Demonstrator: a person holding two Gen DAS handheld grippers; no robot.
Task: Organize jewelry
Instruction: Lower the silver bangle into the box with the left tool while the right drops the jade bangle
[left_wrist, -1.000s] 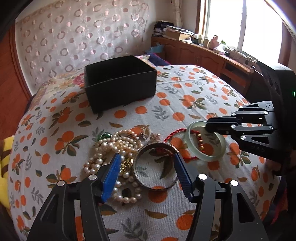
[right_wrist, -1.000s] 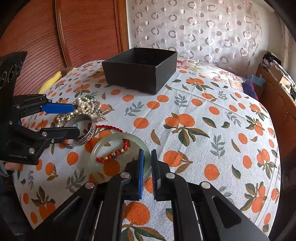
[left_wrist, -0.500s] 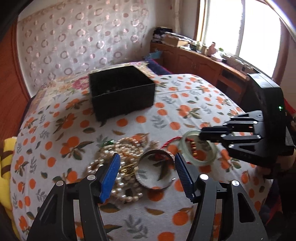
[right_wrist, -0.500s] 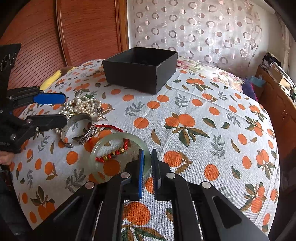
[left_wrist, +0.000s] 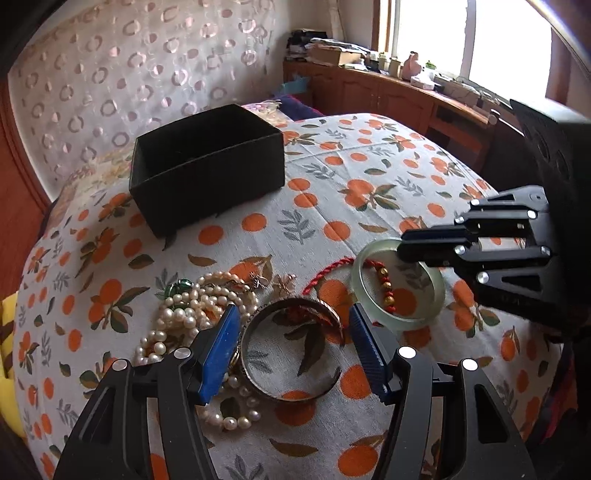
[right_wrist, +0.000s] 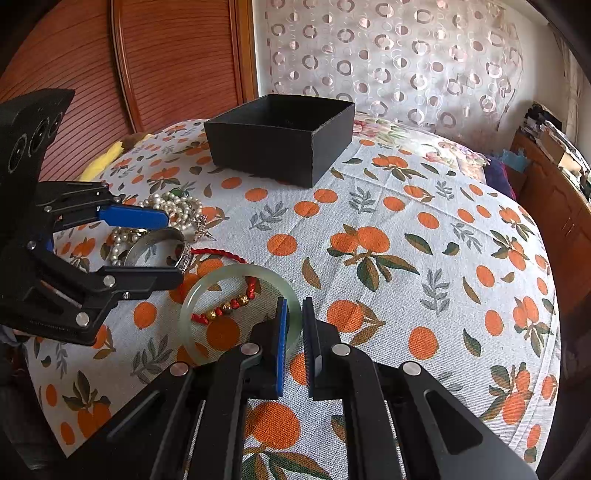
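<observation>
Bangle (left_wrist: 291, 350) (silver) between left hand-held gripper (left_wrist: 291, 354) pads

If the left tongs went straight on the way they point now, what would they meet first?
Most likely the silver bangle: it lies between the closing left tongs, not yet gripped as far as the view shows, with the tablecloth under it.

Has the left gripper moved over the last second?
Yes. In the right wrist view the left gripper pulled back from the metal bangle, then returned around it, jaws closing.
</observation>
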